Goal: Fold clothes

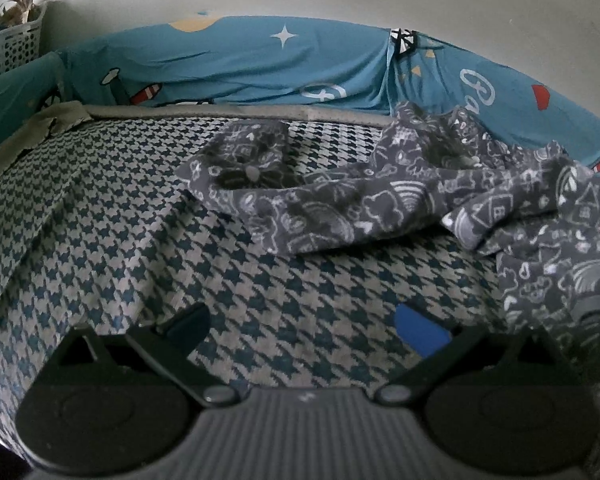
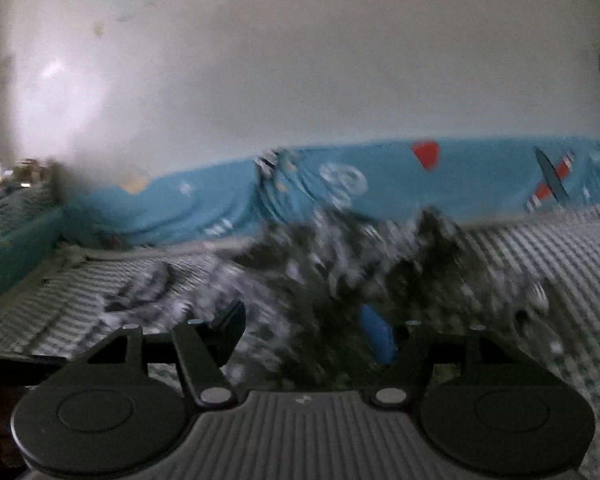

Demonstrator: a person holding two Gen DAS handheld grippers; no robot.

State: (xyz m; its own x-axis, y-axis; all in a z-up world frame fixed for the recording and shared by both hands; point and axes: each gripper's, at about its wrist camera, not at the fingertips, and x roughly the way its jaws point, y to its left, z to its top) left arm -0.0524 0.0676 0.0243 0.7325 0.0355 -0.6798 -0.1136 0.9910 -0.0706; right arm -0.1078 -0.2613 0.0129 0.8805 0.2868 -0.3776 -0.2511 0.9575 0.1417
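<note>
Pajamas [image 1: 380, 200], grey and doodle-printed, sprawl crumpled across the houndstooth bed cover [image 1: 140, 240], long axis sideways. My left tool [image 1: 304, 320] gapes empty beside them; my right tool [image 2: 304, 328] hovers nearer, spread, cloth between its jaws, apparently ungripped.

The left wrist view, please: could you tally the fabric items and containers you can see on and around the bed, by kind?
Dark patterned garment: 1
Houndstooth bed cover: 1
Blue cartoon-print sheet along the wall: 1
White perforated basket: 1
Total: 4
</note>
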